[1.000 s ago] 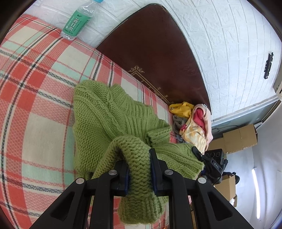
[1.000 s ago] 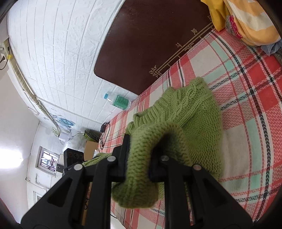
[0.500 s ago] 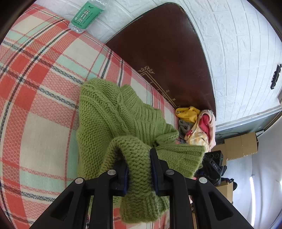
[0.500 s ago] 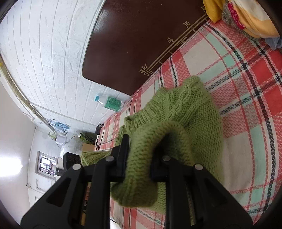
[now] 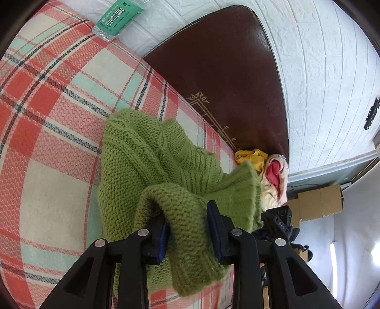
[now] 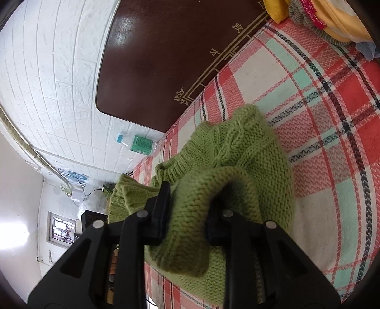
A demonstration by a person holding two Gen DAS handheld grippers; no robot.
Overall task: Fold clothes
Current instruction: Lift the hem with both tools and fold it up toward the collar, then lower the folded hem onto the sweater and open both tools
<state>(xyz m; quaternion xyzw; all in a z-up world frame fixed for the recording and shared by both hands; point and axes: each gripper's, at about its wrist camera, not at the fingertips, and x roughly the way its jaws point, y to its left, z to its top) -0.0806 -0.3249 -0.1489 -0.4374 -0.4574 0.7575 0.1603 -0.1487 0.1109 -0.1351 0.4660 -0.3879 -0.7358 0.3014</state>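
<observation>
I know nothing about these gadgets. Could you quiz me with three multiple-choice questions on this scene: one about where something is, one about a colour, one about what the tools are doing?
1. Where does the water bottle lie?
A. at the bed's edge by the white wall
B. on the sweater
C. in the clothes pile

2. What colour is the sweater?
A. red
B. green
C. yellow

3. What is the state of the left tool and right tool?
A. both open and free
B. one holds the bottle
C. each is shut on a fold of the sweater

Answers: 1 A, it rests against the brick wall beyond the plaid sheet. 2 B, the knit is green in both views. 3 C, knit is pinched between each pair of fingers.
</observation>
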